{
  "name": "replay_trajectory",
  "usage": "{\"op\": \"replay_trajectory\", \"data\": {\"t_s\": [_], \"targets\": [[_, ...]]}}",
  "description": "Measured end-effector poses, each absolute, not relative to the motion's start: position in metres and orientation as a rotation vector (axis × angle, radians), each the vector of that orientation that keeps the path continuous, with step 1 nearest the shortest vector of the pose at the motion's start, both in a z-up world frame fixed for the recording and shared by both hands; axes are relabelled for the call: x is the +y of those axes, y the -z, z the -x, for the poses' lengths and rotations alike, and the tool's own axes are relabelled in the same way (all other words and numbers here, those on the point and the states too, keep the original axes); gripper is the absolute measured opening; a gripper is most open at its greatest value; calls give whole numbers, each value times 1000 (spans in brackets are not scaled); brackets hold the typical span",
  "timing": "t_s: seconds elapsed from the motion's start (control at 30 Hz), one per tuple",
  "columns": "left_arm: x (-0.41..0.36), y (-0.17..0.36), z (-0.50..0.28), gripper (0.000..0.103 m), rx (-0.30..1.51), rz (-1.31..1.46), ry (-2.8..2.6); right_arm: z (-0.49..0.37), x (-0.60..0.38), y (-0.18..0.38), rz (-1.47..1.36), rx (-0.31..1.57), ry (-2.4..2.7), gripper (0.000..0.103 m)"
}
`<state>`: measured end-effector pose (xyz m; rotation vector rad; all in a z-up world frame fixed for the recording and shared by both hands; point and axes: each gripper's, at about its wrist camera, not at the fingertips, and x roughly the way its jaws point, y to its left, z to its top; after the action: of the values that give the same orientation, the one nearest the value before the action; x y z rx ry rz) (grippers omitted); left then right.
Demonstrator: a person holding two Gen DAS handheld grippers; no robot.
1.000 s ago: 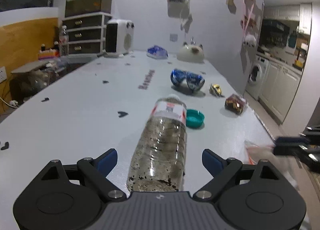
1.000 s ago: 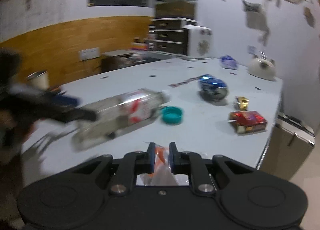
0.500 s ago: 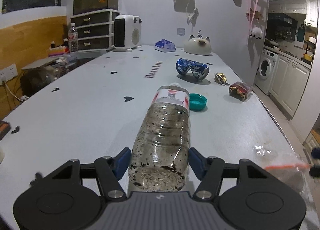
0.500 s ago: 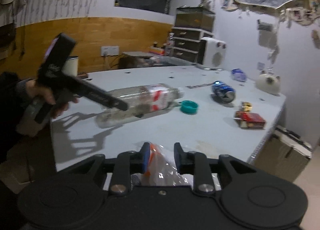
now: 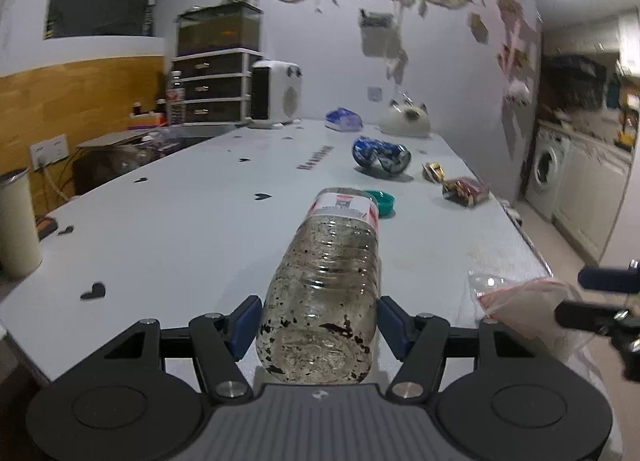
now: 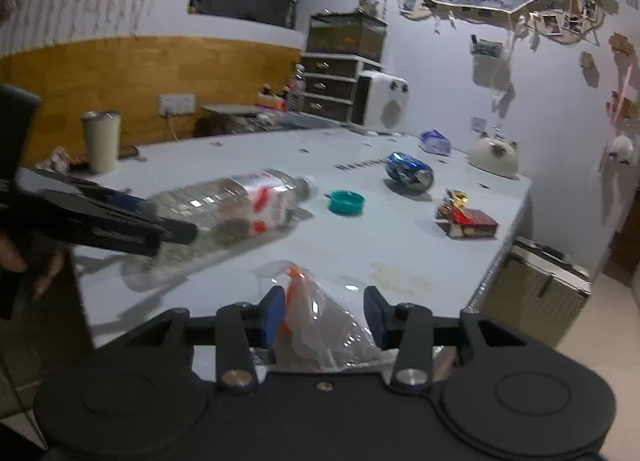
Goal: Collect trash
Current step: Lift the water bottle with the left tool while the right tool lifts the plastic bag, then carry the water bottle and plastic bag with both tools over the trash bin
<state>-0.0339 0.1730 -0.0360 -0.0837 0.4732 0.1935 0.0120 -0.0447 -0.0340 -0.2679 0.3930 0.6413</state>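
My left gripper point(image 5: 319, 323) is shut on the base of a dirty clear plastic bottle point(image 5: 330, 281) and holds it lifted off the white table point(image 5: 180, 229), neck pointing away. The bottle also shows in the right wrist view point(image 6: 224, 209), tilted above the table. My right gripper point(image 6: 325, 315) is open, with a clear plastic bag with an orange strip point(image 6: 320, 321) lying loose between its fingers at the table's near edge. The bag also shows in the left wrist view point(image 5: 520, 301).
On the table beyond lie a teal cap point(image 6: 345, 201), a crushed blue can point(image 6: 409, 173), a gold wrapper point(image 6: 458, 197), a red packet point(image 6: 470, 221), a blue wrapper point(image 6: 435, 141) and a cat-shaped dish point(image 6: 494, 155). A tumbler point(image 6: 100, 141) stands at the left. A white heater point(image 6: 380, 105) stands at the back.
My left gripper closed on the bottle's base and lifted it off the table. My right gripper opened from shut on the bag to wide, leaving the bag loose between its fingers.
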Motion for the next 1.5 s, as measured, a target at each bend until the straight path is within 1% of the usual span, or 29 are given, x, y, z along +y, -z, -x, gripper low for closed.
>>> {"op": "replay_trajectory", "data": {"t_s": [0.03,0.07,0.13,0.2,0.53,0.93,1.0,1.03,1.13,1.17,1.5], "targets": [[173,37,36,65,462,100,-202,-13,-43,36,279,401,-623,42],[173,39,37,65,454,114,-207,-14,-41,38,292,406,-607,38],[173,43,38,68,442,130,-210,-16,-37,43,316,412,-581,35],[172,48,39,72,424,128,-222,-18,-35,45,327,411,-570,35],[174,61,33,74,338,105,-207,-26,-24,47,396,407,-549,34],[168,64,21,73,340,68,-205,-16,13,50,744,301,-569,33],[168,64,15,72,381,60,-197,-20,17,53,769,311,-570,30],[168,63,13,68,392,59,-192,-22,18,54,779,312,-564,27],[171,63,15,66,388,67,-185,-27,16,51,770,315,-555,18],[170,62,17,65,381,69,-185,-29,15,49,754,319,-556,17],[166,38,34,62,292,93,-191,-39,-12,30,524,329,-541,13]]}}
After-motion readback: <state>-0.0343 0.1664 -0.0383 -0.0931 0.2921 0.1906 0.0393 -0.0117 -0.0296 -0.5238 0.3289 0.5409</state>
